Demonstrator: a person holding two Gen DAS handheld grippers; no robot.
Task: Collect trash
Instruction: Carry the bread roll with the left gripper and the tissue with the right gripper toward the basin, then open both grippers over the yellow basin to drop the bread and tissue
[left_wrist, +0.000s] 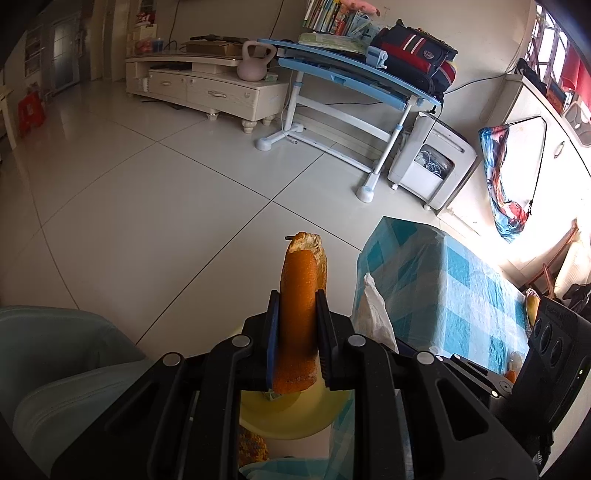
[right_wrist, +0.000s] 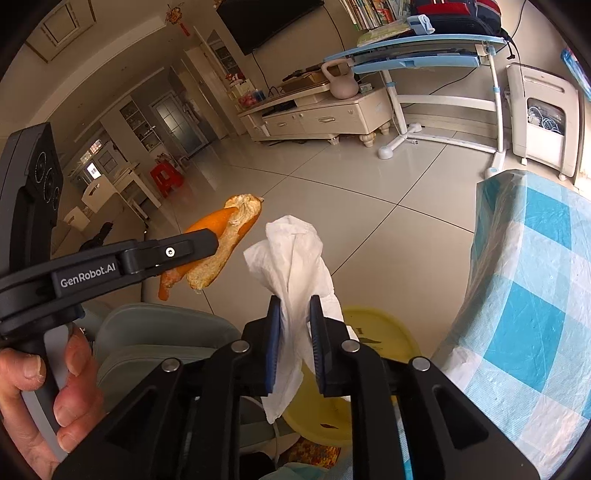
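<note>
One orange peel (left_wrist: 299, 295), one tissue (right_wrist: 295, 258), gripped.

Matte black plastic two-finger grippers (right_wrist: 293, 314) with blue-edged finger pads (right_wrist: 274, 343), silver pivot screws, white "GenRobot.AI" lettering; bare-skinned hand (right_wrist: 44, 391).

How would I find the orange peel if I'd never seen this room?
Start at the table with the blue checked cloth; just off its corner, above a yellow bin, two black grippers are held up. The left gripper pinches the orange peel. It is stiff and orange, while the tissue beside it is white and crumpled.
</note>
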